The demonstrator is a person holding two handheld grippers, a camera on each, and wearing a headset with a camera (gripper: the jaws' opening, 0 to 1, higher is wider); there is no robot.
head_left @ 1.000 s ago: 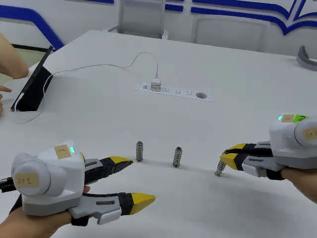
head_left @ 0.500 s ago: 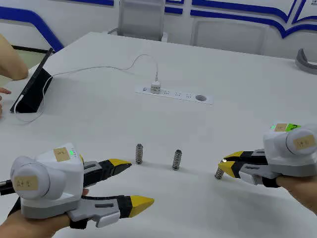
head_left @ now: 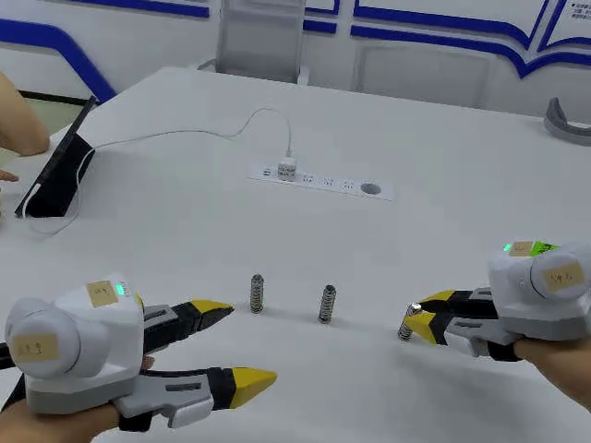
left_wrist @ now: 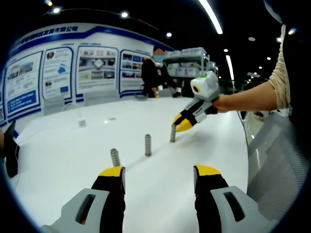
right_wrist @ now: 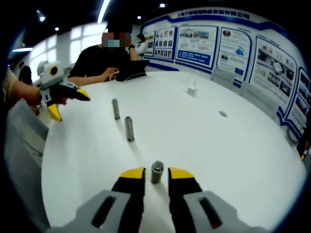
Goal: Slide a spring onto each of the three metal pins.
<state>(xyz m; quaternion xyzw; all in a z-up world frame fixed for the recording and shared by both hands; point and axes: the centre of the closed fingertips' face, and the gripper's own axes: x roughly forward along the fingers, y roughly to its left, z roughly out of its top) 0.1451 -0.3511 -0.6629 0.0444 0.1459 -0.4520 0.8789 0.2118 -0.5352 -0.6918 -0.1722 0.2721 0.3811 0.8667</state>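
Three springs stand in a row on the white surface point(head_left: 443, 185). Far to the left, a dark tablet point(head_left: 57, 171) leans up. A white cable point(head_left: 185, 132) runs from it to a power strip point(head_left: 319, 182) farther back. Near the front on the left is the left gripper point(head_left: 251, 341). Its jaws are wide apart and hold nothing. They point toward the springs but do not touch them. Next comes the left spring point(head_left: 257, 293), then the middle spring point(head_left: 327, 303) near it. Both stand straight up, alone. The right spring point(head_left: 404, 329) is farther off and leans a little. The right gripper point(head_left: 416, 312) is at it, with one yellow jaw on each side of its top. These jaws are nearly together, but I cannot tell if they squeeze the spring.
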